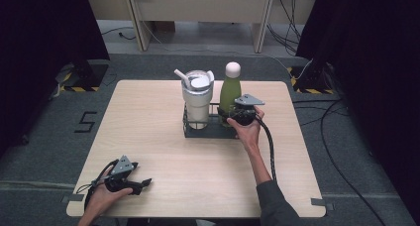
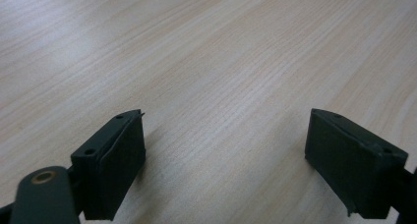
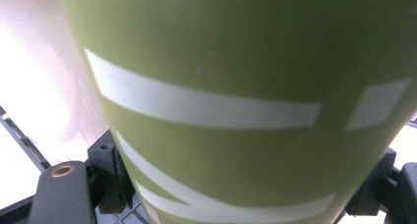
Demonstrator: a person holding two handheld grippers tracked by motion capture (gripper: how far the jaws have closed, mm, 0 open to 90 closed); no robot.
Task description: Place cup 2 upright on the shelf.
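A green bottle (image 1: 229,89) with a pale round cap stands in the right side of a black wire rack (image 1: 210,133) at the table's far middle. My right gripper (image 1: 234,115) is shut on the bottle's lower body. In the right gripper view the green wall with white stripes (image 3: 236,86) sits pressed between both pads of that gripper (image 3: 241,184). A white tumbler (image 1: 197,99) with a lid and straw stands in the rack's left side. My left gripper (image 1: 142,184) lies low over the wooden table (image 1: 163,151) near its front left corner, open, with bare wood between its jaws (image 2: 226,155).
The rack sits close to the table's far edge. Beyond it are a grey floor, desk legs and trailing cables. Dark curtains hang on both sides. A black cable runs from the right gripper back along the forearm.
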